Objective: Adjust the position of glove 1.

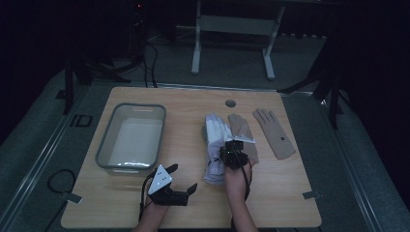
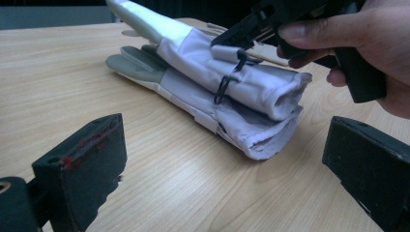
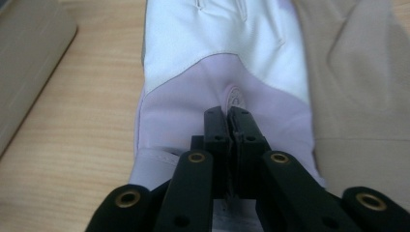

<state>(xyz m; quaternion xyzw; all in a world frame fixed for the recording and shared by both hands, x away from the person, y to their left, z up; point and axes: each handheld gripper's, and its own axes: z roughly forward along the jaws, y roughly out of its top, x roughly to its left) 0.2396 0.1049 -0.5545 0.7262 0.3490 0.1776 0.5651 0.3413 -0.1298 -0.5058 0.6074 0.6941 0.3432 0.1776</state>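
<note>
While your right gripper (image 1: pixel 235 146) hangs over the white gloves (image 1: pixel 214 145), its two black jaws stand pressed together with hardly a slit between them, and in the right gripper view nothing is caught between the pads; the tips sit just above the lilac cuff part of the top glove, close to a small round patch on the fabric, and whether they touch the cloth cannot be told. The white gloves lie stacked one on the other near the middle of the wooden table (image 1: pixel 280 193), fingers pointing away from you and cuffs toward you. In the left gripper view you see the stack from the side, the upper glove resting on the lower one, a thin black loop hanging off the upper glove, and your right hand (image 2: pixel 367 43) holding its gripper over the cuff end. A beige glove (image 1: pixel 240 130) lies just beside the white ones on their right, touching or nearly so, and a second beige glove (image 1: pixel 274 133) lies flat farther right, apart from the rest. Your left gripper (image 1: pixel 183 178) rests low at the near edge of the table, its jaws spread wide with nothing between them, aimed toward the cuffs. A grey bin (image 1: pixel 104 150) stands at the left of the table, well apart from the gloves
</note>
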